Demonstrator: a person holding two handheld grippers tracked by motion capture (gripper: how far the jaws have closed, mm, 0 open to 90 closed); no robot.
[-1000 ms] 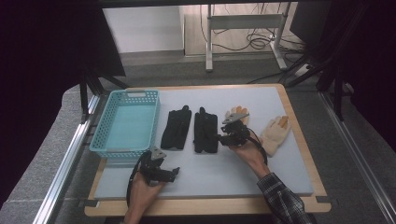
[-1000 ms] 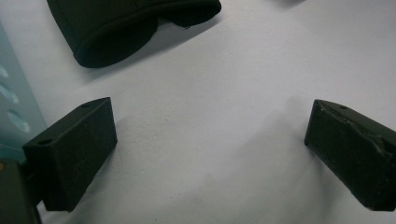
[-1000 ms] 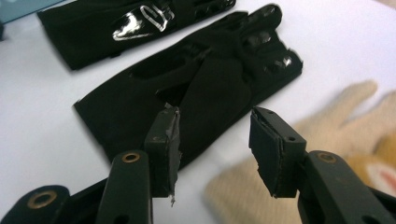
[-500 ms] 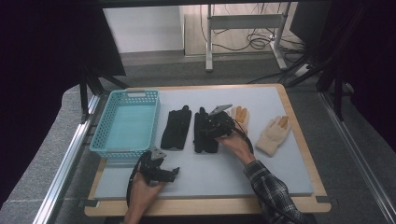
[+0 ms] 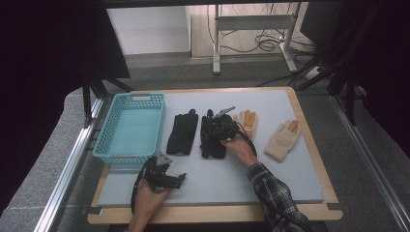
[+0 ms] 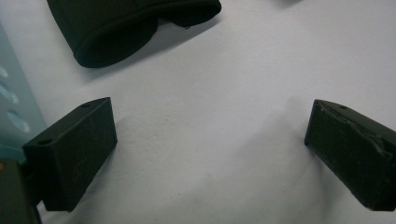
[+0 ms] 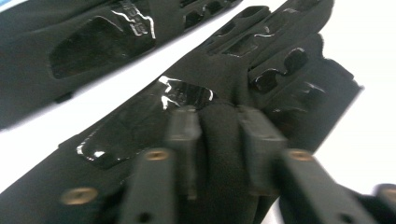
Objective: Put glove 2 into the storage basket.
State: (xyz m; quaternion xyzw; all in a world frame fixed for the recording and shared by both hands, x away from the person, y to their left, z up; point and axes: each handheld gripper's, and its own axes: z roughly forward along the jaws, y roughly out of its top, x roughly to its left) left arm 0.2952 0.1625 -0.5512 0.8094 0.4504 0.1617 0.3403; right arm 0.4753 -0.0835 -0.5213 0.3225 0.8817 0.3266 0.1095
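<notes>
The right gripper (image 5: 220, 126) is black with a grey three-cornered plate and brass-coloured screws on its jaws; its hand wears a dark plaid sleeve (image 5: 273, 195). The left gripper (image 5: 167, 176) has blocky black jaws and a trailing black cable.

black gloves (image 7: 205, 116): matt stretch cloth, glossy rubbery patches
tan gloves (image 5: 283, 140): soft knit-like cloth, matt, orange fingertip patches
basket (image 5: 129, 128): turquoise plastic, perforated walls, slight sheen
table (image 5: 270, 179): matt pale grey-blue mat, smooth, light wood rim
left gripper (image 6: 210, 154): jaws of matt black plastic, scuffed edges
right gripper (image 7: 215, 140): jaws of black plastic, brass-coloured screws
</notes>
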